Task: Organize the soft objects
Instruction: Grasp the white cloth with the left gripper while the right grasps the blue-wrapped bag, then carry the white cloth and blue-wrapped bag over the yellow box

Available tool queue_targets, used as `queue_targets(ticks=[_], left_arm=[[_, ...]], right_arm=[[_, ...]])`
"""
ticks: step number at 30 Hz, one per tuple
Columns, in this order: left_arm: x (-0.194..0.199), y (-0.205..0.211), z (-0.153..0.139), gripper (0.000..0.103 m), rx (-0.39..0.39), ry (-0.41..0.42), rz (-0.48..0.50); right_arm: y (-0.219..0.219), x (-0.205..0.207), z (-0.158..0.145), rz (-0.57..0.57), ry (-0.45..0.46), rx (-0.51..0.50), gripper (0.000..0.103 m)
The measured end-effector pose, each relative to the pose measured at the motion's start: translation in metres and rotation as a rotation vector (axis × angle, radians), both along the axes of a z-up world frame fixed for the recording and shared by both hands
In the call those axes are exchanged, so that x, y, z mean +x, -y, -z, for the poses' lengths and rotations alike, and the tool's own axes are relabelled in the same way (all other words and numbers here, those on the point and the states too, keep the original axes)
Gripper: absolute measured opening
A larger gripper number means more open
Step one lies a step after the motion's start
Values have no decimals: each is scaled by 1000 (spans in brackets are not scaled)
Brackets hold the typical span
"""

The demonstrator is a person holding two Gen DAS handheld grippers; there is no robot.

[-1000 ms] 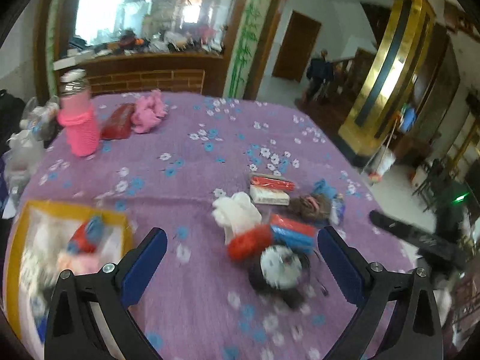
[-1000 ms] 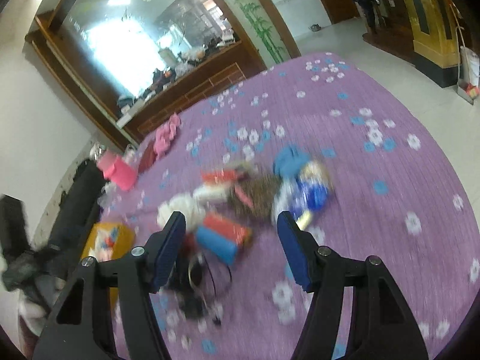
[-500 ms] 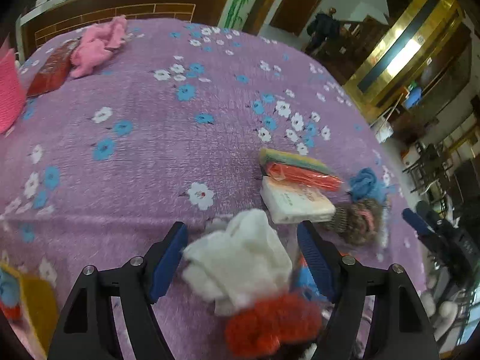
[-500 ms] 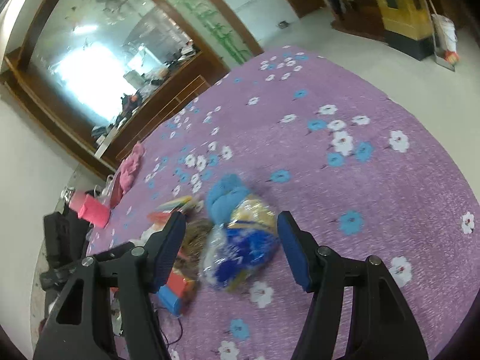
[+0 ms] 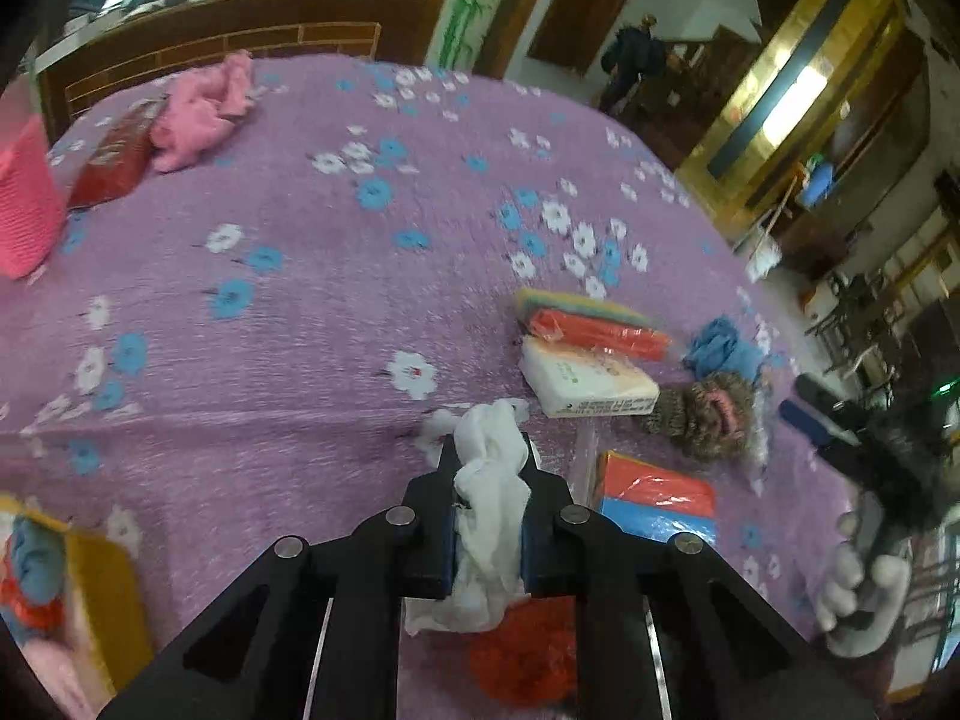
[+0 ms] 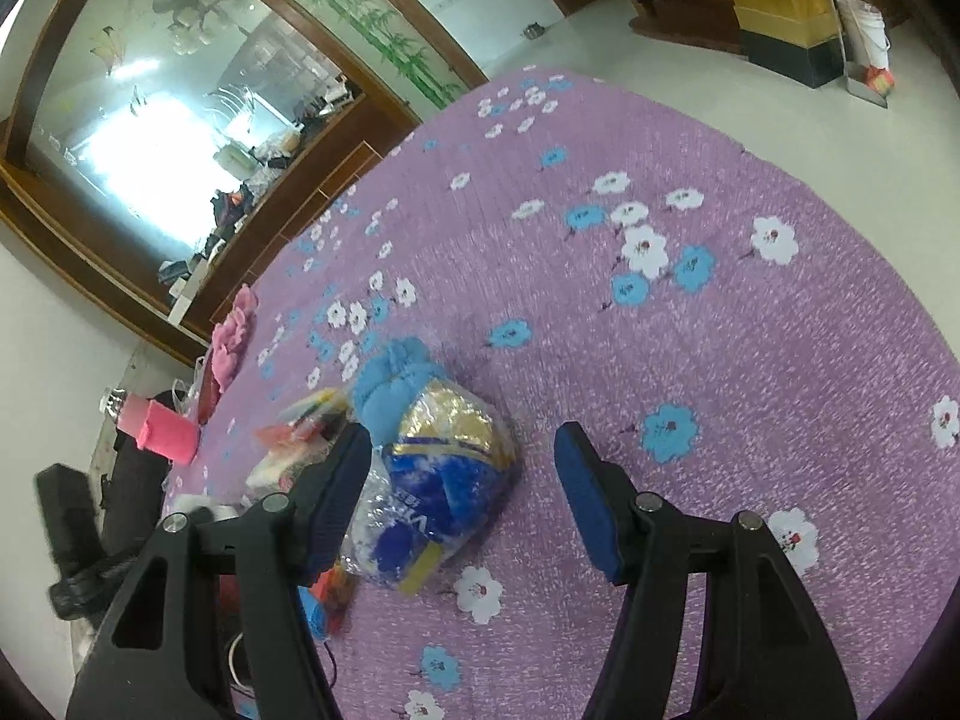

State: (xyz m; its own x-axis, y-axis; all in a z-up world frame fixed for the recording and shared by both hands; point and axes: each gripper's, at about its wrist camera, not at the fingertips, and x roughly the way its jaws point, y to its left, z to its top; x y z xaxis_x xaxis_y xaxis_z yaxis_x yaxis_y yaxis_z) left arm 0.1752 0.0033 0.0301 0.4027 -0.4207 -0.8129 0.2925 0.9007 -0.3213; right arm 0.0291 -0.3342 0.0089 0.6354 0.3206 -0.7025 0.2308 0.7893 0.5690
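Observation:
My left gripper (image 5: 485, 468) is shut on a white soft cloth (image 5: 489, 504), held just above the purple flowered table (image 5: 300, 276). A red fuzzy thing (image 5: 522, 654) lies under it. A brown knitted piece (image 5: 702, 414) and a blue soft thing (image 5: 720, 348) lie to the right. My right gripper (image 6: 462, 474) is open; a blue-and-gold plastic-wrapped packet (image 6: 438, 480) sits between its fingers near the left one, with a blue soft thing (image 6: 390, 384) just behind it.
A yellow bin (image 5: 102, 600) with soft things stands at the lower left. A white tissue pack (image 5: 585, 378), orange packets (image 5: 600, 330) and a red-blue packet (image 5: 657, 501) lie nearby. Pink cloth (image 5: 204, 111), a red pouch (image 5: 111, 162) and a pink-sleeved bottle (image 5: 24, 210) sit at the far left.
My left gripper closed on the white cloth. My right gripper moved in so the wrapped packet sits between its open fingers.

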Motion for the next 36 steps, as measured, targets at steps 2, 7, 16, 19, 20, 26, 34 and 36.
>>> queue_targets(ticks=[2, 7, 16, 19, 20, 26, 34, 36], left_arm=[[-7, -12, -9, 13, -20, 20, -22], [-44, -41, -36, 13, -95, 83, -52], [-135, -96, -58, 13, -229, 146, -84], [-164, -117, -64, 13, -278, 148, -90], [-172, -120, -64, 13, -282, 154, -94], [-210, -133, -54, 13, -287, 141, -121], [-237, -143, -63, 13, -274, 163, -164], [-246, -149, -66, 13, -283, 173, -168]], right_arm=[[-1, 0, 2, -3, -3, -3, 62], [-4, -4, 1, -14, 11, -2, 62], [-14, 4, 9, -21, -27, -9, 62], [-23, 9, 12, -42, -28, -40, 62], [-27, 11, 11, -46, -25, -67, 62], [-37, 5, 8, -93, -39, -86, 51], [-39, -28, -16, -67, -30, -92, 48], [-38, -42, -31, -64, -5, -96, 48]])
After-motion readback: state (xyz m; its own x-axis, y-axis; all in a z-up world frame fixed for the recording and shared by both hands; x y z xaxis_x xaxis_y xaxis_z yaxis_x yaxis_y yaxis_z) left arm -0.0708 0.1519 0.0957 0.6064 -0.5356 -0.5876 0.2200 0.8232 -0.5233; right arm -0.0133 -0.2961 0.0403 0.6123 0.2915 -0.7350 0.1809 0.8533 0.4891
